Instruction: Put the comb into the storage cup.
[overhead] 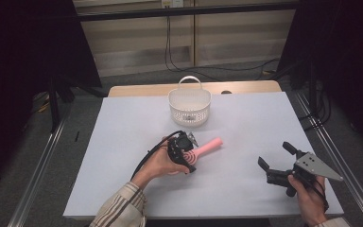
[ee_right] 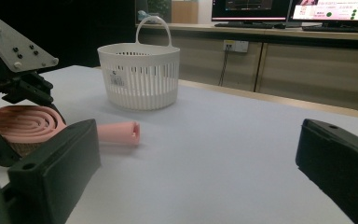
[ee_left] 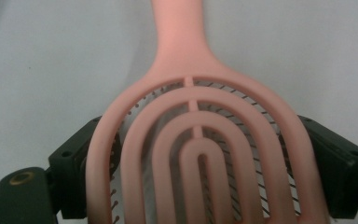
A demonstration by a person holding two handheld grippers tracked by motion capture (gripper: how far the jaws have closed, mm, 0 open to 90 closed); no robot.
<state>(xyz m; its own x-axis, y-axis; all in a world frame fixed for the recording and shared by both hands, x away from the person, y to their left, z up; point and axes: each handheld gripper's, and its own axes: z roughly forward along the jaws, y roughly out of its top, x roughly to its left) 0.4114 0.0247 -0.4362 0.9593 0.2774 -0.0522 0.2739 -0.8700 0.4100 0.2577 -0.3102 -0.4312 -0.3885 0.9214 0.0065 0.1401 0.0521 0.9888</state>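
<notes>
The table [overhead: 123, 156], covered in a pale sheet, is being seen from above, with wide bare room at its left and front right and a wooden strip showing along the far edge. The white basket [overhead: 189, 107] is being kept upright near the far edge, well apart from both hands. The left hand [overhead: 163, 163] is being held low over the middle of the table, the forearm in a striped sleeve coming in from the near edge. The left gripper [overhead: 185, 152] is being pointed away and to the right, and the pink hairbrush [overhead: 203, 149] is being held by its head between the jaws, which are set wide against its two sides; its handle is being pointed toward the right. The right gripper [overhead: 275, 157] is being held near the right front corner, jaws spread wide with nothing between them, aimed toward the brush and basket.
</notes>
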